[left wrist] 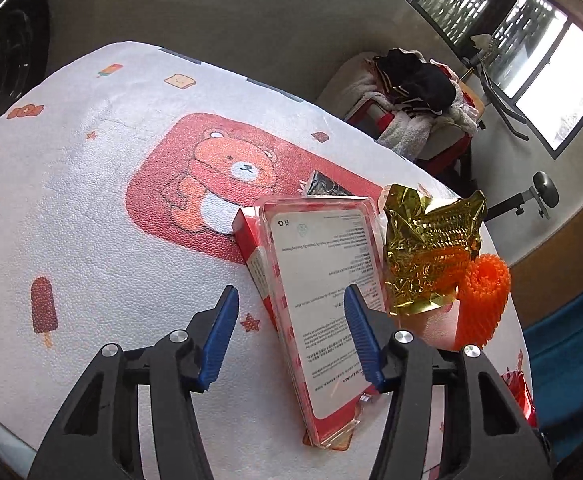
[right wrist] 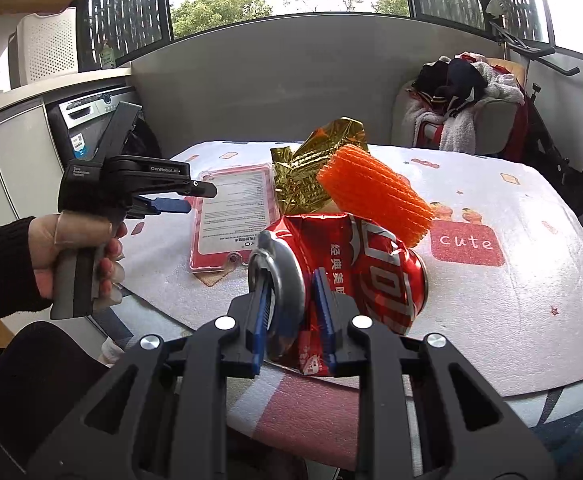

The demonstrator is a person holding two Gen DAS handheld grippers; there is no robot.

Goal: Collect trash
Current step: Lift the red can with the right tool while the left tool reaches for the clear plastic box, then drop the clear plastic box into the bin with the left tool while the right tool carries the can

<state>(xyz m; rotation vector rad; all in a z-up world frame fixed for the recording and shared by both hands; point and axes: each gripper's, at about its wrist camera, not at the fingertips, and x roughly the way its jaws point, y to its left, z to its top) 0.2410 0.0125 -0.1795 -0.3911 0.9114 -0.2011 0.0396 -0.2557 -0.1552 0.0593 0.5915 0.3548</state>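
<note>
A crushed red soda can lies on the white cartoon-print table cover. My right gripper is shut on the can's top end. Behind the can are an orange foam net, a crumpled gold foil wrapper and a clear plastic pack with a white label. In the left wrist view my left gripper is open above the pack. Its right finger is over the pack, its left finger over the bare cover. The foil and net lie to the right. The left gripper also shows in the right wrist view.
A small red box lies under the pack. A chair piled with clothes stands behind the table, with an exercise bike at right. A washing machine is at the left. The table's near edge is just under my right gripper.
</note>
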